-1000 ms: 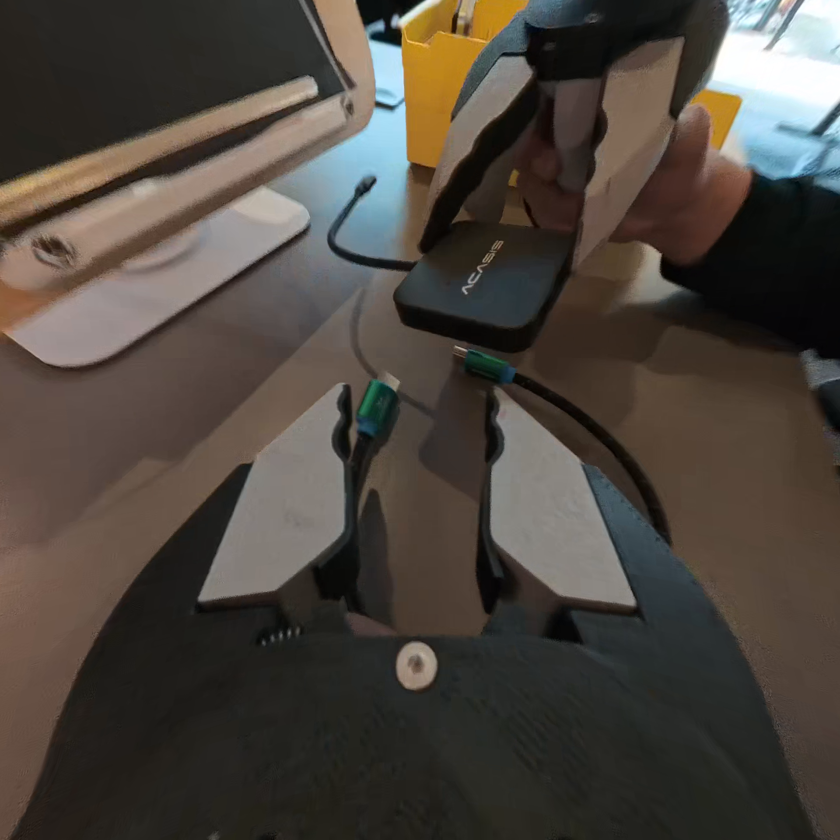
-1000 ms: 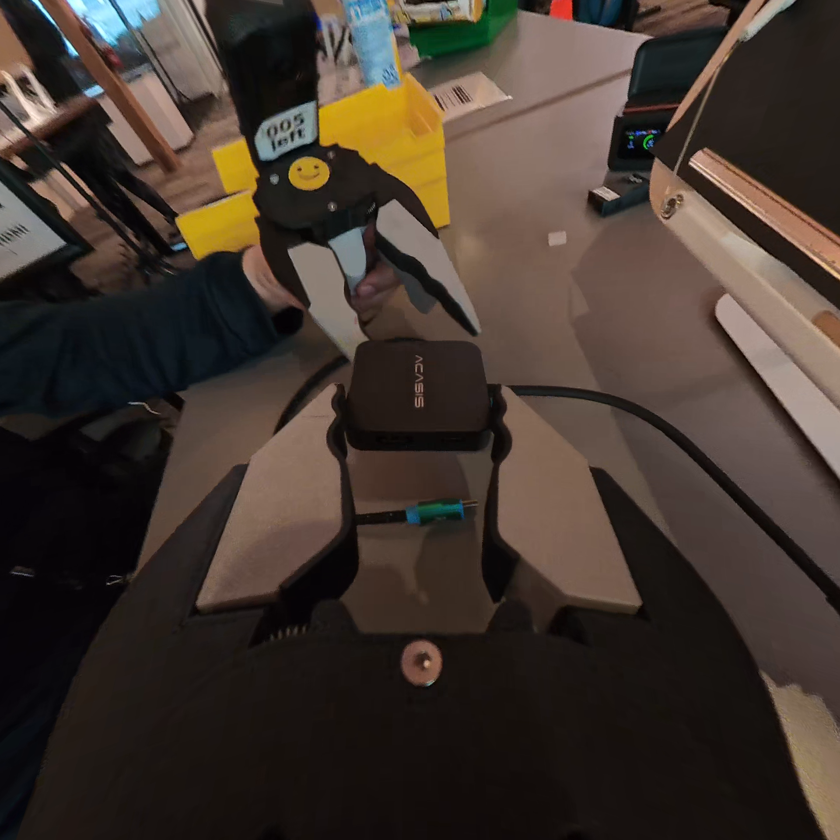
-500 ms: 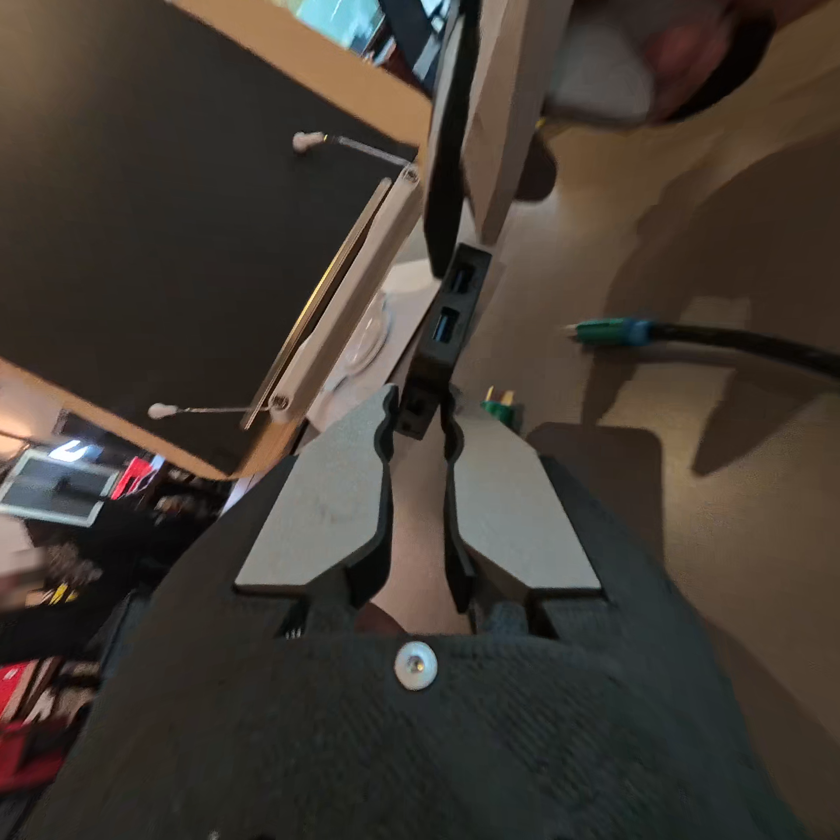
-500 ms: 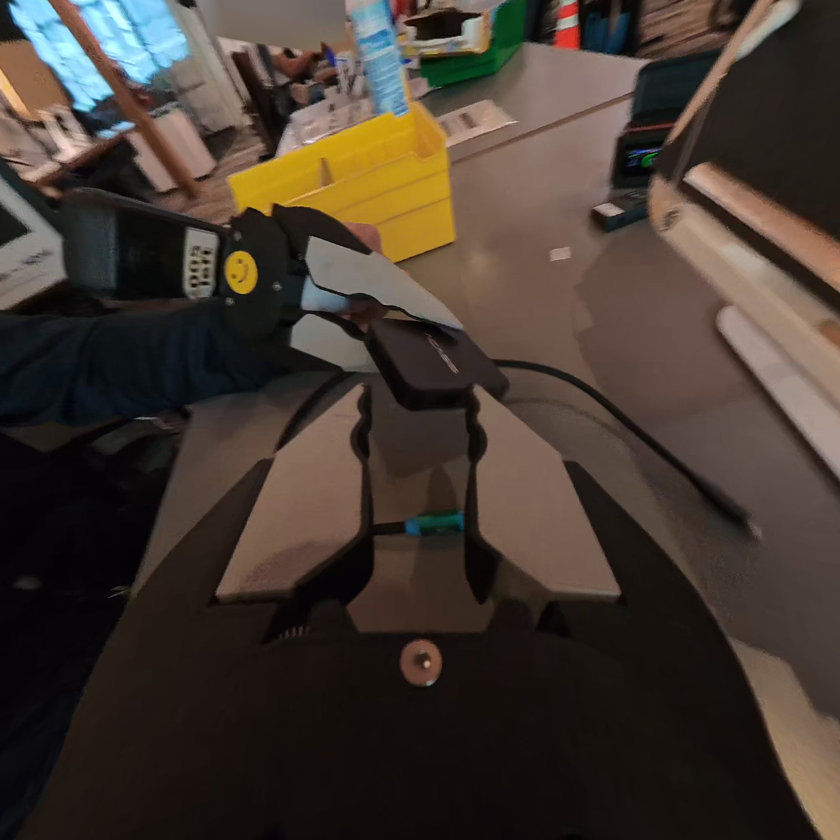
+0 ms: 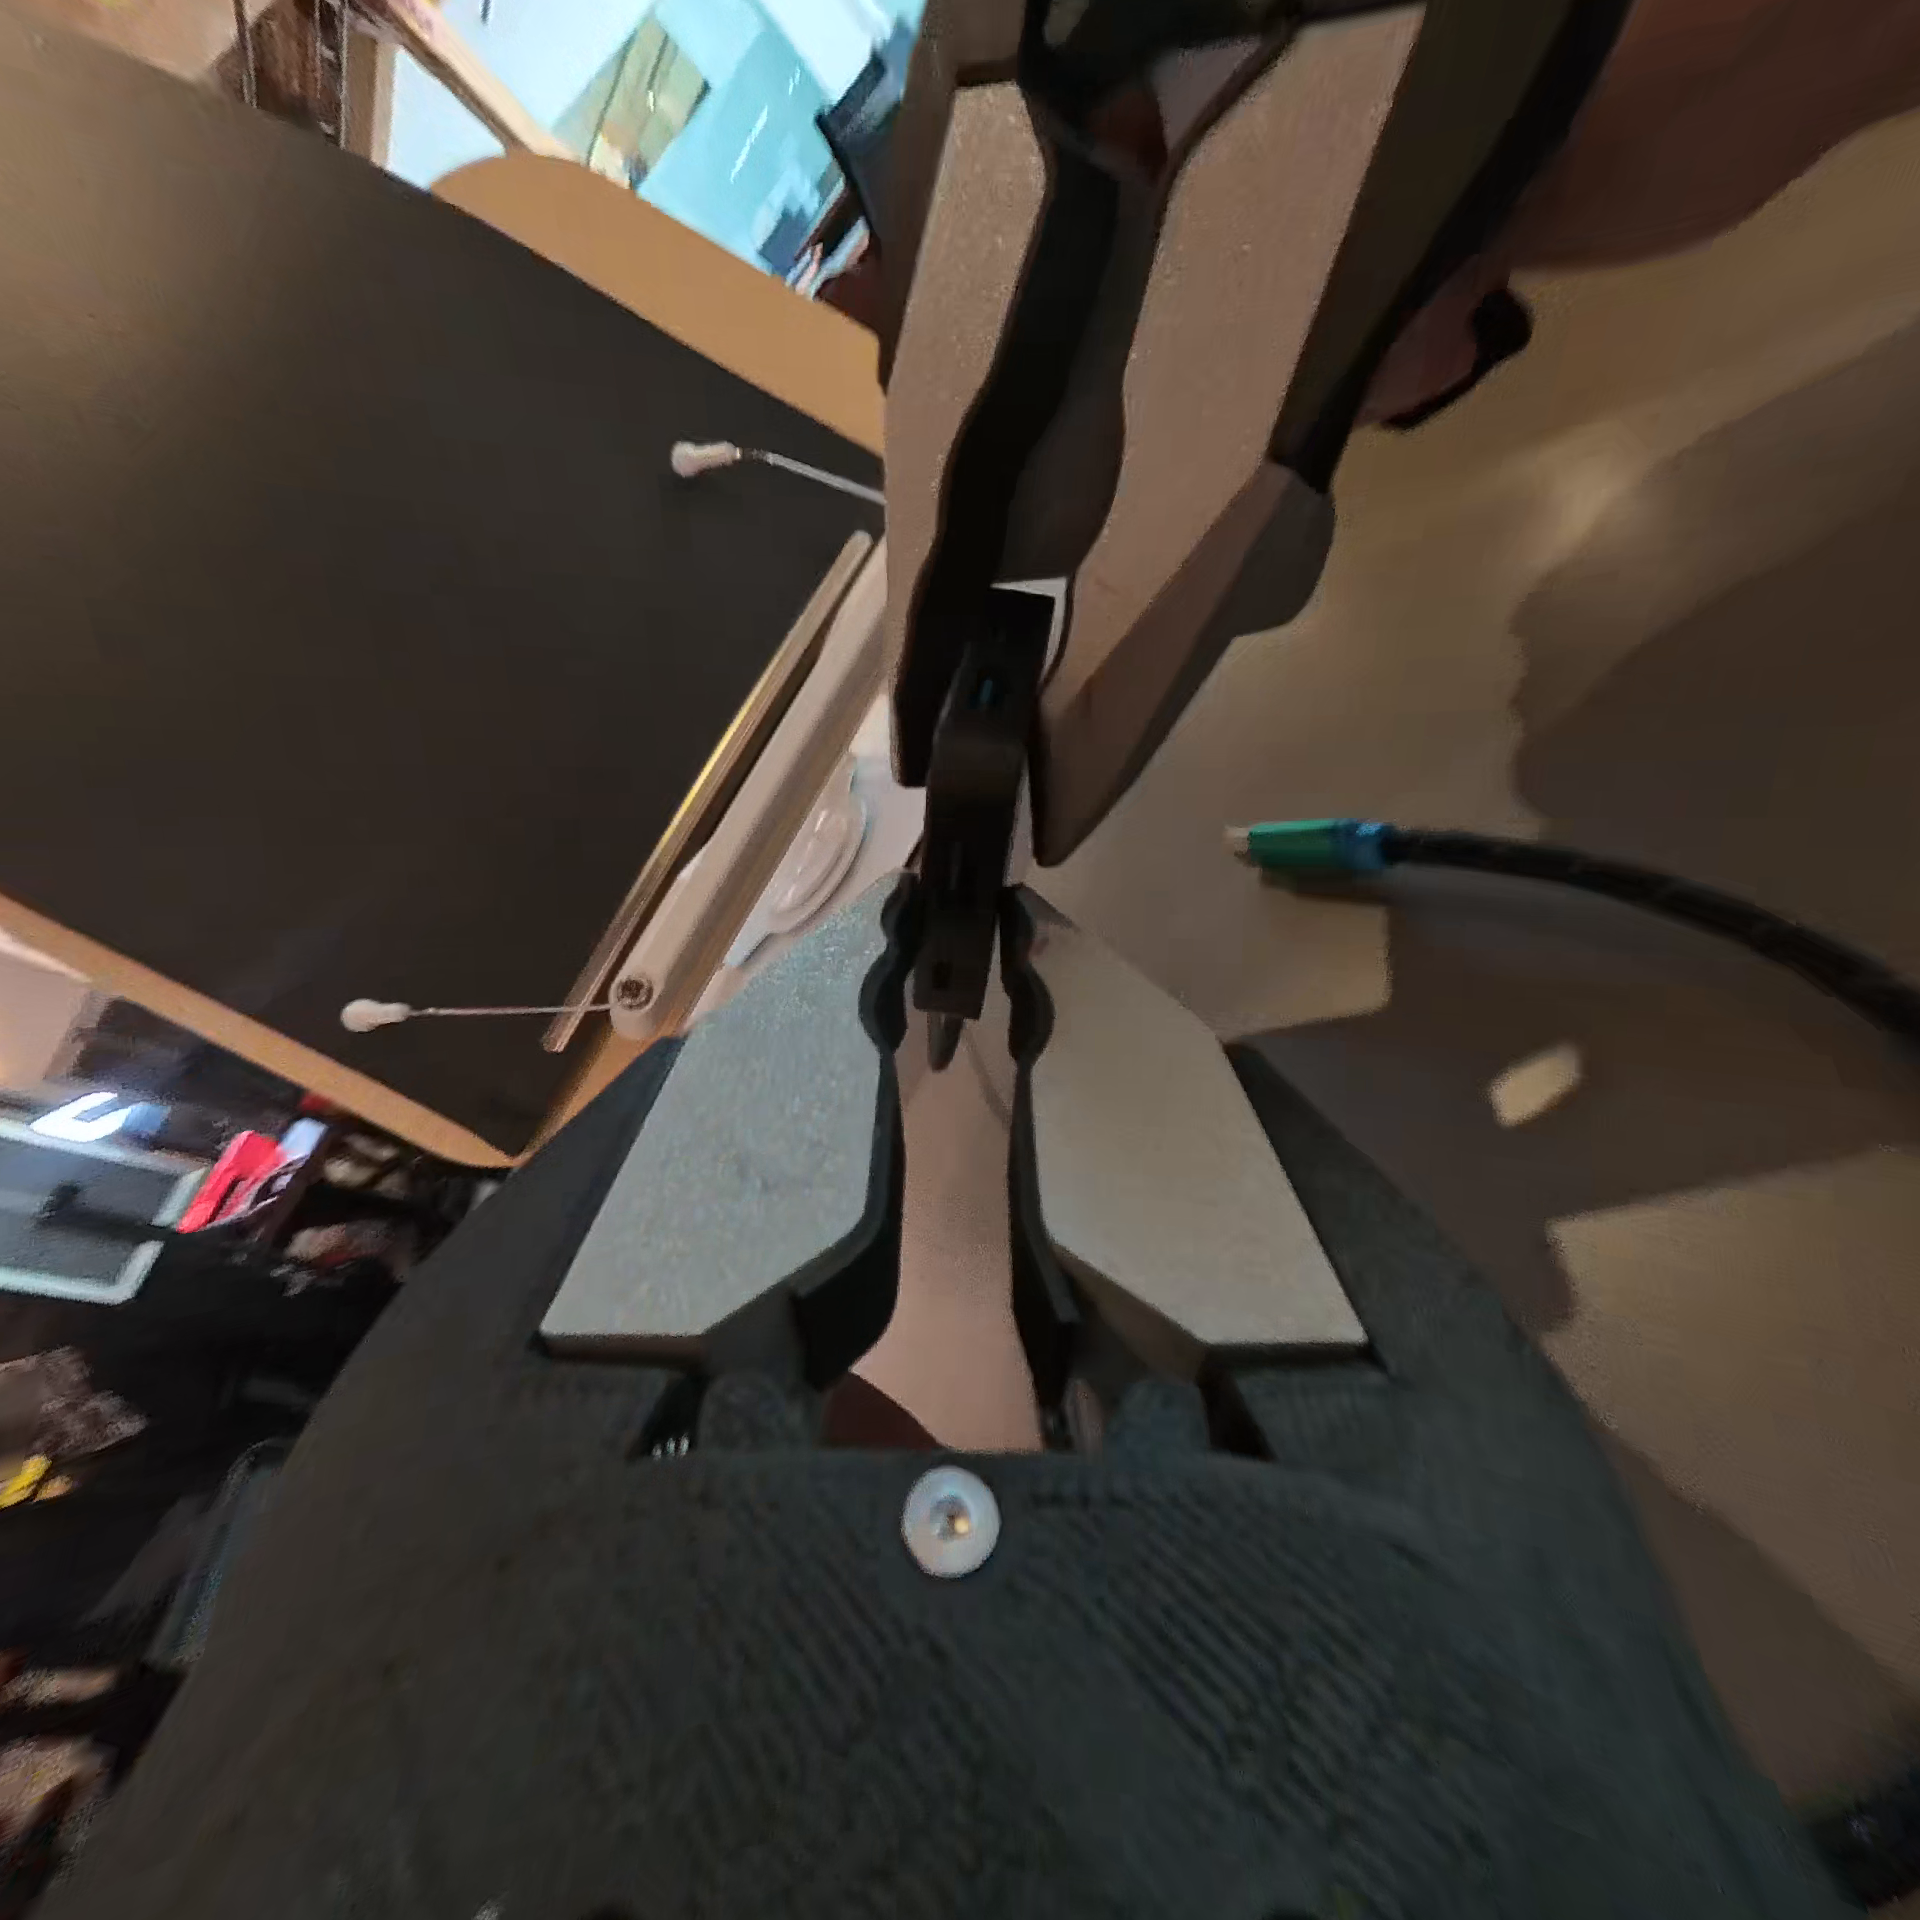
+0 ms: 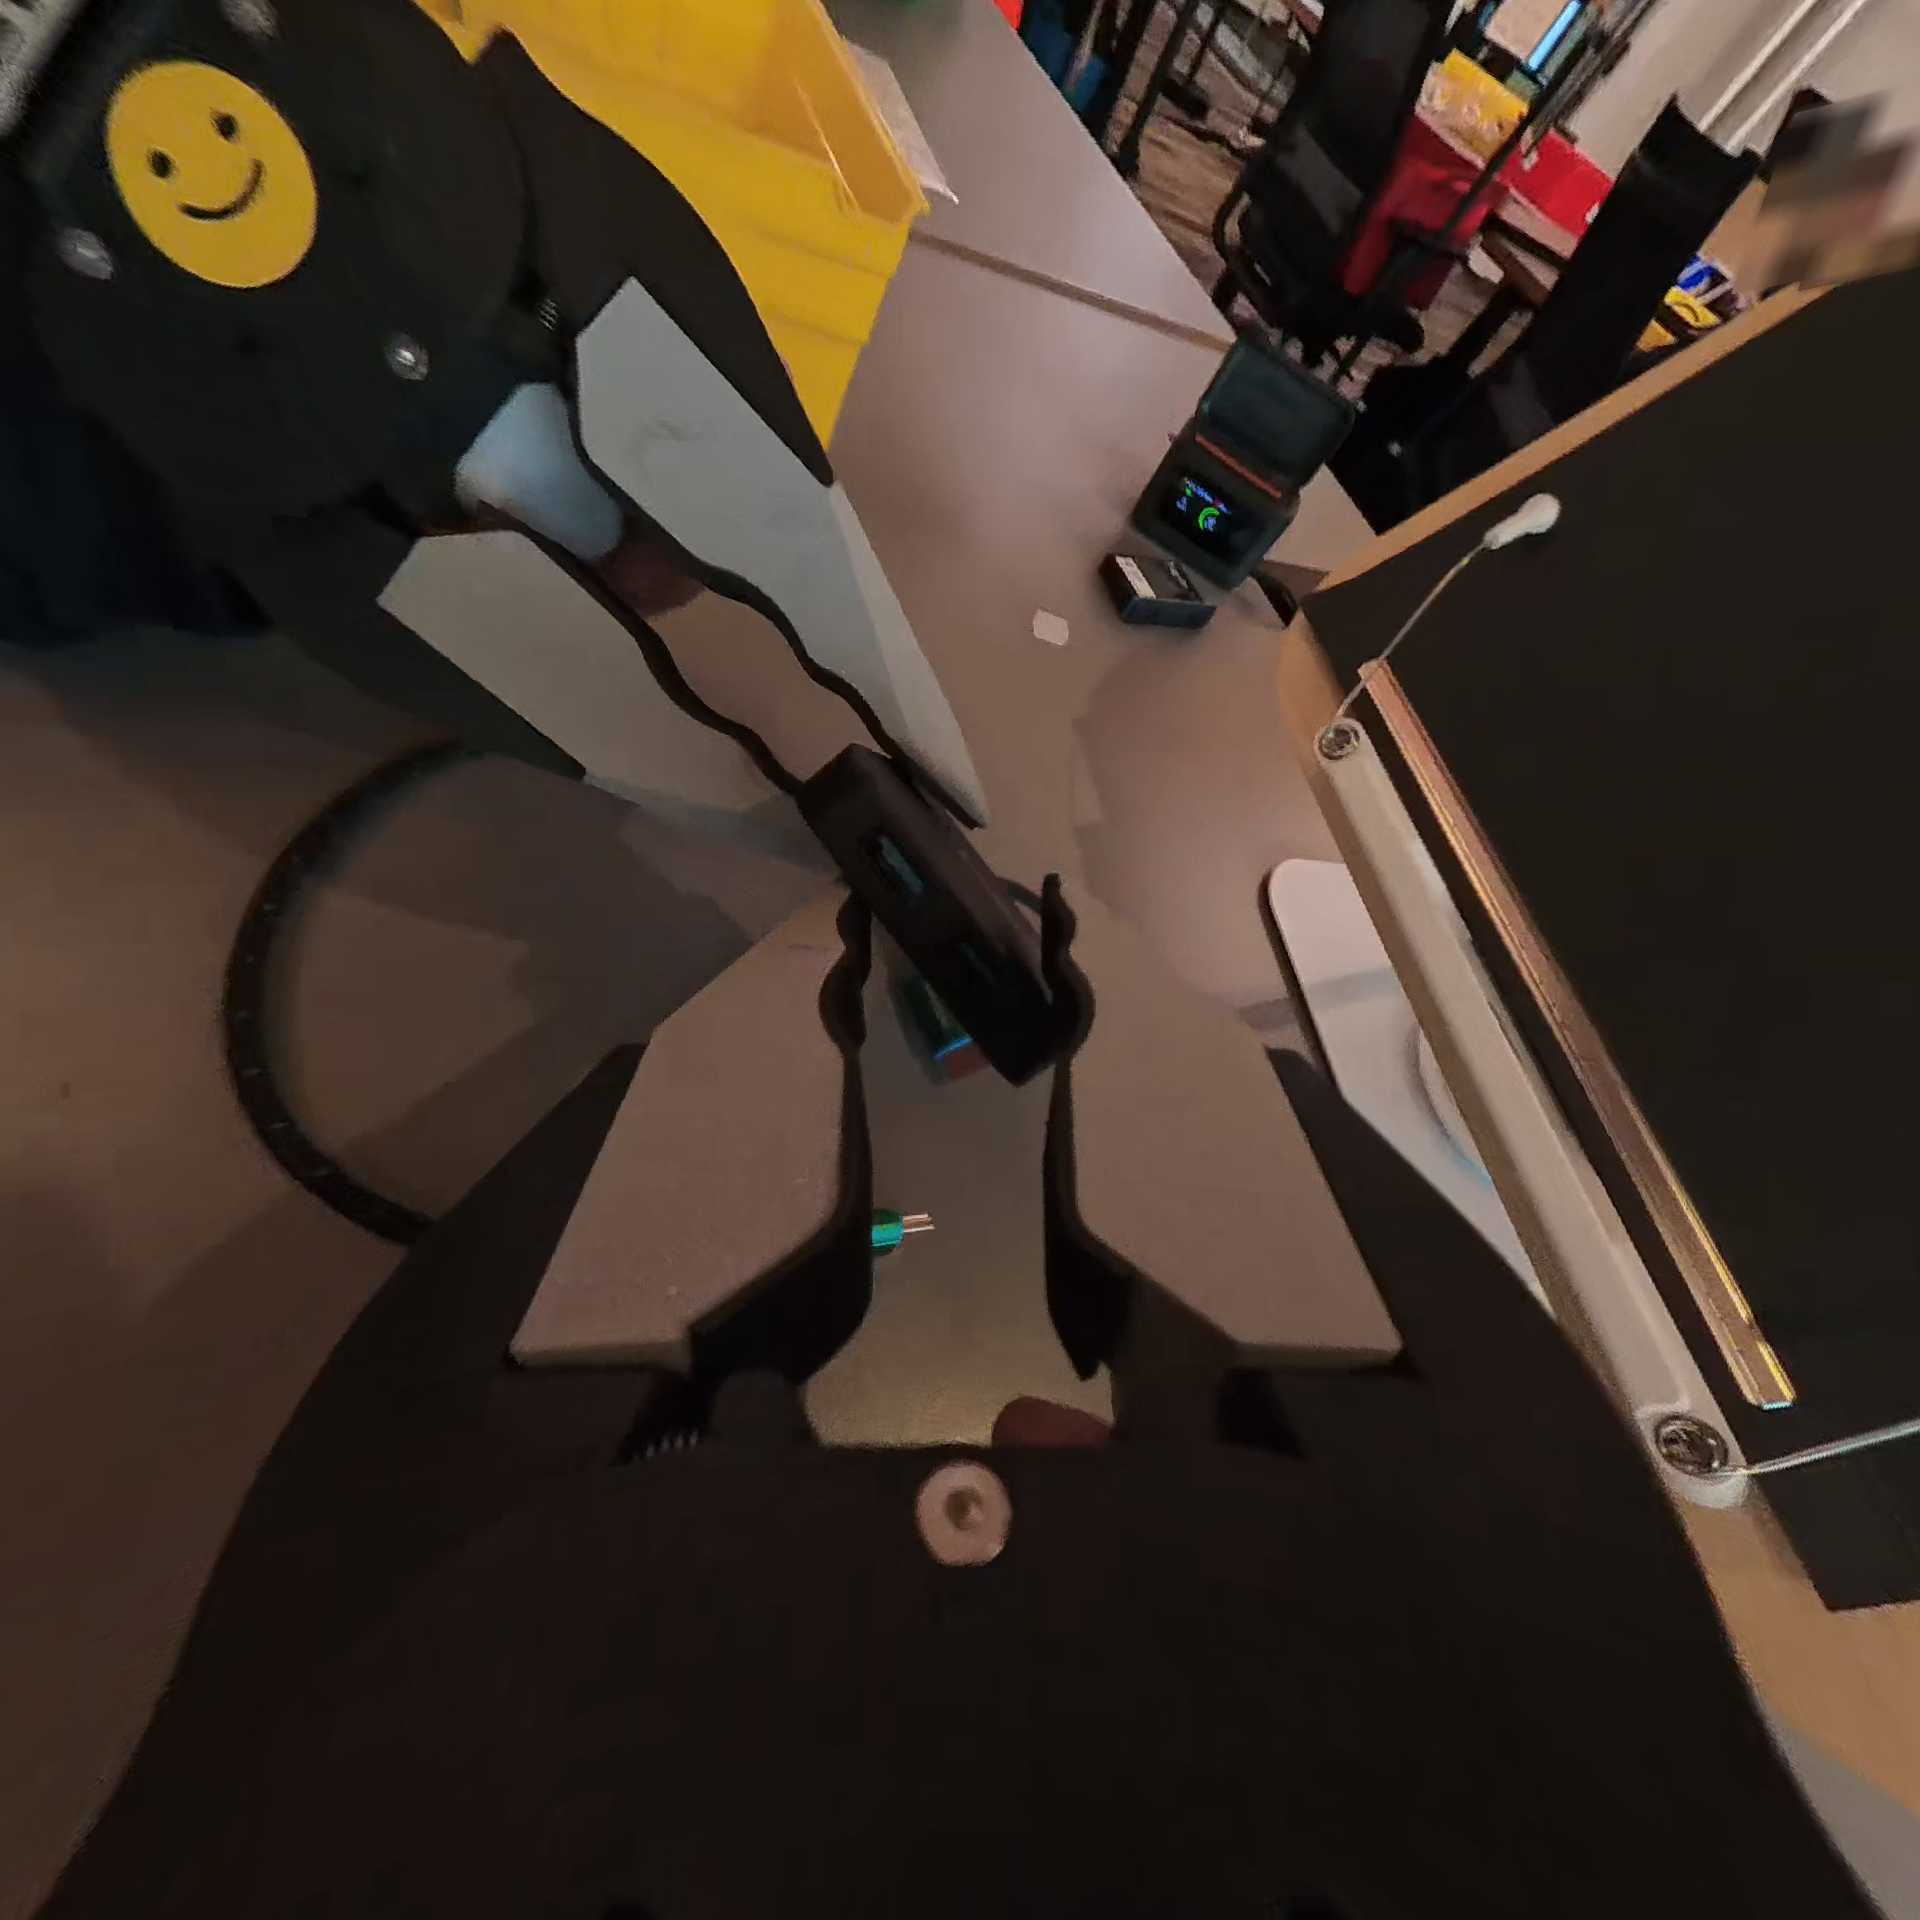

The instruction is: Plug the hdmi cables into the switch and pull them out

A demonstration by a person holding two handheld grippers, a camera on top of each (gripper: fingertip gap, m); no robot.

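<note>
The black switch (image 5: 982,727) is held on edge above the table. My left gripper (image 5: 956,935) is shut on one end of it. In the right wrist view the left gripper (image 6: 883,790) reaches in from the upper left and clamps the switch (image 6: 966,956) at its far end. My right gripper (image 6: 961,935) stands partly open around the near end; one finger touches it, the other is apart. A black cable (image 5: 1662,904) with a green and blue plug (image 5: 1309,840) lies loose on the table. A second green plug (image 6: 899,1226) lies below the right fingers.
A black panel on a white stand (image 5: 312,623) rises close beside the grippers and also shows in the right wrist view (image 6: 1662,727). A yellow bin (image 6: 821,156) stands behind the left gripper. A small device with a lit display (image 6: 1226,488) sits farther back. The cable loops at the left (image 6: 260,987). The tips of both grippers are at nearly the same place.
My left gripper rolled onto its side and shut on the switch. The right gripper loosened its hold. The switch went from flat to on edge, and both grippers came closer together.
</note>
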